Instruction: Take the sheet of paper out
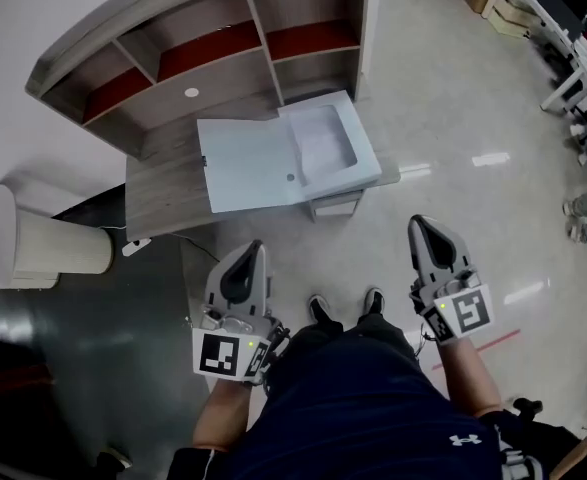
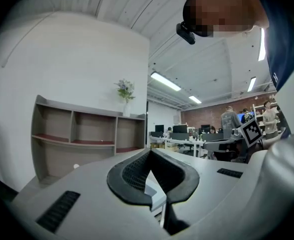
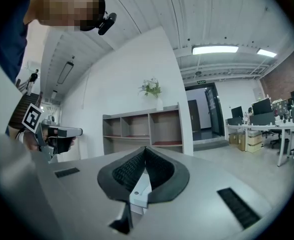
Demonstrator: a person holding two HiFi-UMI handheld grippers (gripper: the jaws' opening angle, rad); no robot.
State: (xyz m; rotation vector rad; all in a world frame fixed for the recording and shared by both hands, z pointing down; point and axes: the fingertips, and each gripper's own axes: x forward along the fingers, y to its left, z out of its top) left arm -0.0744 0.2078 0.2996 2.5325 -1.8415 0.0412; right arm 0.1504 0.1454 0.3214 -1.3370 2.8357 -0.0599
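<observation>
Seen at 12 o'clock: paper (image 1: 323,140) flat in the open box (image 1: 365,163) on the desk (image 1: 163,198). Probably light, limp, easily creased — best pinched gently at a free corner. Down at 6 o'clock, well apart from it: left gripper (image 1: 256,247) and right gripper (image 1: 419,224), both closed tight, empty.

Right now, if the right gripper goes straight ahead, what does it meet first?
Probably the open box on the desk: it sits dead ahead of the right gripper. Nothing stands between; whether heights match is unclear.
</observation>
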